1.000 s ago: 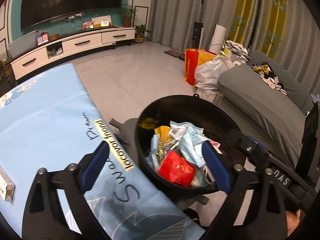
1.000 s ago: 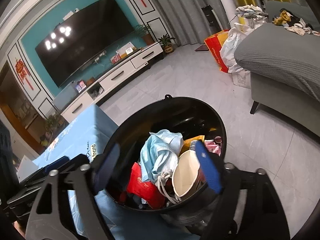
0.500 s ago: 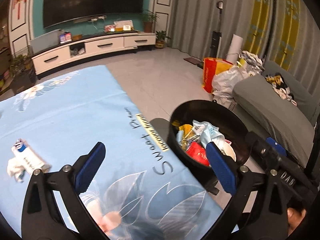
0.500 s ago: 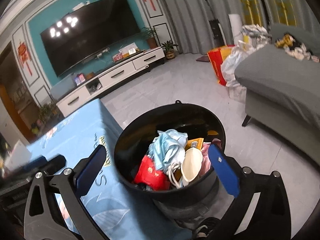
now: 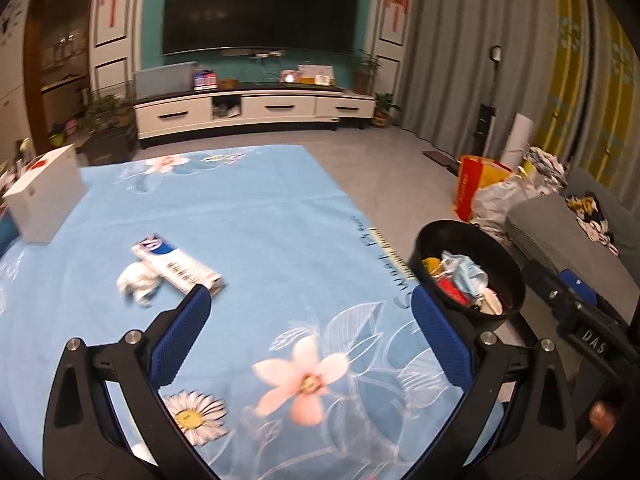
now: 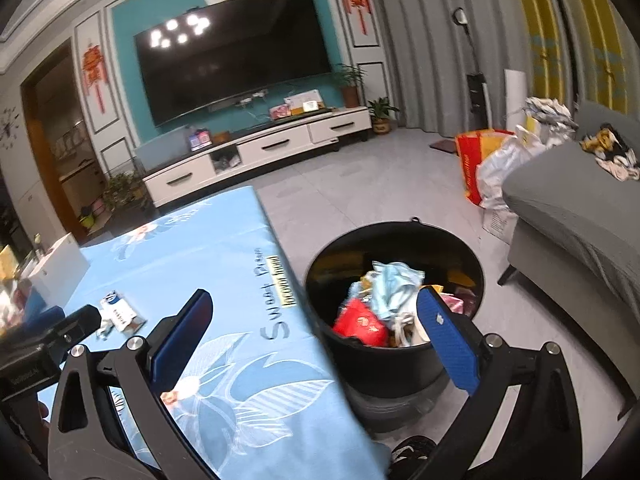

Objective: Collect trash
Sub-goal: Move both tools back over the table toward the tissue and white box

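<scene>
A black trash bin (image 5: 508,268) (image 6: 400,240) stands on the floor at the table's right edge, holding a red wrapper (image 6: 360,322), a blue mask and a paper cup. On the blue floral tablecloth (image 5: 256,224) lie a blue-and-white box (image 5: 176,266) (image 6: 120,312) and a crumpled white tissue (image 5: 138,282) just left of it. My left gripper (image 5: 310,320) is open and empty above the cloth, the box near its left finger. My right gripper (image 6: 316,328) is open and empty, over the table edge beside the bin.
A white carton (image 5: 44,196) stands at the table's far left. A grey sofa (image 6: 580,216) is right of the bin, with bags (image 6: 492,168) behind it. A TV cabinet (image 5: 252,112) lines the far wall. The right gripper's body (image 5: 580,320) shows right of the bin.
Both grippers have pulled back and up from the bin. The left one has swung left over the table, bringing the box and tissue into view. The paper cup stays in the bin.
</scene>
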Demonstrator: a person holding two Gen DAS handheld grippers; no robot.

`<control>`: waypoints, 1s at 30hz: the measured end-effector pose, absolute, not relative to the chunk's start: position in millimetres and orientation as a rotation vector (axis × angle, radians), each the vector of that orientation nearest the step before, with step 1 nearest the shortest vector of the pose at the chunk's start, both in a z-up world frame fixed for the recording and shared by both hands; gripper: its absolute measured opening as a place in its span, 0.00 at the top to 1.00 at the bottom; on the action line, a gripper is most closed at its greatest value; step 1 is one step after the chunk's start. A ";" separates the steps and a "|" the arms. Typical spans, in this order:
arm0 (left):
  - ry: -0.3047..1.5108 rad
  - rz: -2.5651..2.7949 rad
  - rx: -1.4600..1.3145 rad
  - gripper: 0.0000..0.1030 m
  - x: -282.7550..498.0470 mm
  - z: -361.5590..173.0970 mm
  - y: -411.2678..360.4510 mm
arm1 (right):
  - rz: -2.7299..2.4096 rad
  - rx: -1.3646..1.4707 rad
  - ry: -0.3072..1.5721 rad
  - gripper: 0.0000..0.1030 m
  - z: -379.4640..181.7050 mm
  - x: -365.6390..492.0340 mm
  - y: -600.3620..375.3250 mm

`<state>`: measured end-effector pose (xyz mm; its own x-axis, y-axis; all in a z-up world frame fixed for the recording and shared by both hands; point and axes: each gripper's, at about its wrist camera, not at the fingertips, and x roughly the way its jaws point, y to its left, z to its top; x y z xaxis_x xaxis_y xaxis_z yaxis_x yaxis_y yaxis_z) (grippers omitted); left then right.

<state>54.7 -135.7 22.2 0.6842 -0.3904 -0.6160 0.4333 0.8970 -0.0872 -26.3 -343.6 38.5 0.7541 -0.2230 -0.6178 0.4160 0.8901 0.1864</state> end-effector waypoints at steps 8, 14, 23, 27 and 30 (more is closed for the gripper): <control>0.684 -0.412 0.014 0.03 40.0 22.9 -85.8 | -0.264 0.278 0.636 0.03 44.6 -18.5 -301.0; 0.709 -0.372 -0.024 0.03 37.5 14.8 -51.4 | -0.194 0.263 0.669 0.03 40.9 -10.1 -274.4; 0.778 -0.231 -0.131 0.03 53.7 -11.7 17.1 | -0.067 0.207 0.748 0.03 23.3 11.6 -235.2; 0.809 -0.179 -0.172 0.03 61.9 -26.5 41.9 | 0.037 0.204 0.814 0.03 7.9 33.9 -216.9; 0.835 -0.173 -0.192 0.03 71.1 -37.7 50.8 | 0.092 0.185 0.853 0.03 -3.6 53.4 -204.2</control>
